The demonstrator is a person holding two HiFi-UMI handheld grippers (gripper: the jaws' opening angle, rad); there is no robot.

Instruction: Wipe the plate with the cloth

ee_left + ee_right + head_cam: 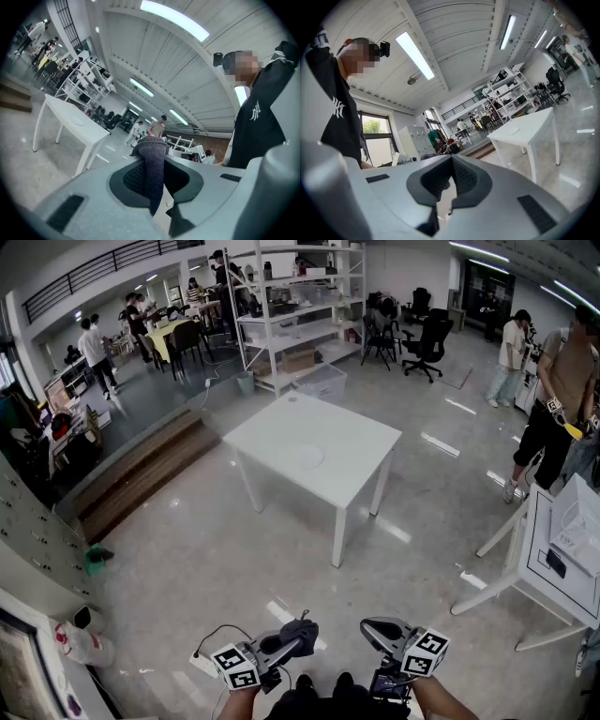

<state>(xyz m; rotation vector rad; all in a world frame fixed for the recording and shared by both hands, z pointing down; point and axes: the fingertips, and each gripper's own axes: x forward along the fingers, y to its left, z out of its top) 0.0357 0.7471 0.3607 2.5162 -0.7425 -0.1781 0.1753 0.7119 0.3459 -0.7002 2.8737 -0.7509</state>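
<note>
- Head view: No writing can be read here. Each cube (236, 667) bears only black-and-white square markers.
- The plate (307, 457) lies flat near the middle of the white tabletop (352, 442), away from every edge. The table stands alone on the shiny floor (206, 559) with free room on all four sides. Shelves (300, 315) stand behind it and steps (141, 474) to its left.
- The left gripper (292, 645) and right gripper (380, 632) sit at the bottom edge, well apart from the table, with open floor between. The dark cloth (302, 626) bunches at the left gripper's tip.
- Left gripper view: The fingers (131, 176) are clamped on the cloth. It stands as a folded strip, its long axis up and down between them. The rounded top rises above the fingers and the lower end hangs below. The table is far off at the left.
- A black shirt (262, 126) at the right carries a white emblem, too unclear to read.
- Right gripper view: The fingers (466, 178) are pressed together with nothing between them. The table and plate are well off to the right across bare floor.
</note>
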